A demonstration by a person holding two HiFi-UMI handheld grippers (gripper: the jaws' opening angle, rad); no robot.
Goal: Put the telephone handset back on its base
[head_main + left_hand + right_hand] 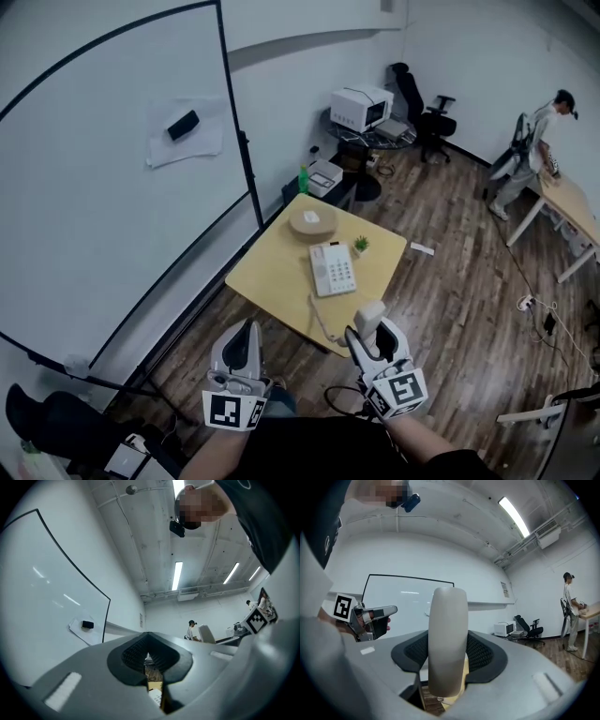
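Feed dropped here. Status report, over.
Left gripper shut, empty. Right gripper shut on handset. Base on table; small plant beside it, not blocking.

The telephone base (pixel 333 269) lies on the yellow table (pixel 272 274). Off the table's near corner, the right gripper (pixel 372 332) clasps the handset (pixel 369 315) upright, with the left gripper (pixel 247 330) alongside.

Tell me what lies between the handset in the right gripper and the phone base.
In the head view, only bare tabletop and the cord lie between the handset and the base.
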